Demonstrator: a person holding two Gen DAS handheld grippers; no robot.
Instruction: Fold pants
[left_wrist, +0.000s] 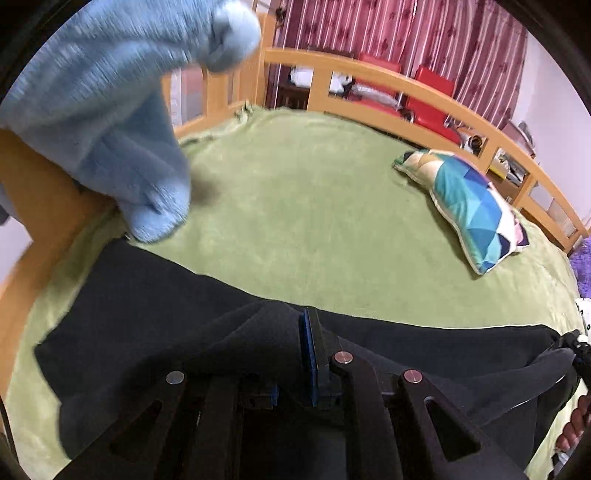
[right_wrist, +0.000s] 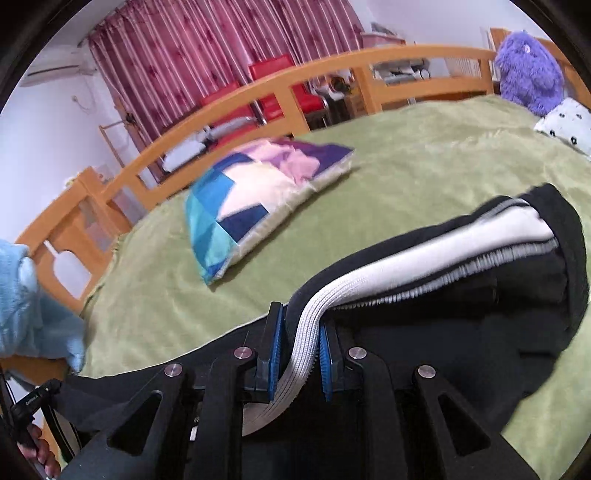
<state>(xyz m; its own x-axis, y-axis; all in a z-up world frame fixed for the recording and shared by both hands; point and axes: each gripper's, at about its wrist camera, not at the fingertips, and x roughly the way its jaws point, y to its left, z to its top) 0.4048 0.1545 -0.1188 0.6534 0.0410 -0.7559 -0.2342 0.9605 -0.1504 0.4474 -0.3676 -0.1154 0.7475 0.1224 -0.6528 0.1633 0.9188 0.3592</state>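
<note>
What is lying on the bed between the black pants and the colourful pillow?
Nothing: in both wrist views only bare green blanket lies between the black pants and the colourful pillow.

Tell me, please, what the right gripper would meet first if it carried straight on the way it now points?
Probably the green blanket, just past the black pants that the right gripper holds by the white waistband. The patterned pillow lies left of that line, though depth is uncertain.

The pants (right_wrist: 461, 295) lie on the bed (right_wrist: 424, 158), reaching rightward from the right fingers (right_wrist: 275, 343), which clamp the waistband (right_wrist: 306, 339). A pillow (right_wrist: 258, 199) lies ahead of them, a plush toy (right_wrist: 528, 70) far right.
</note>
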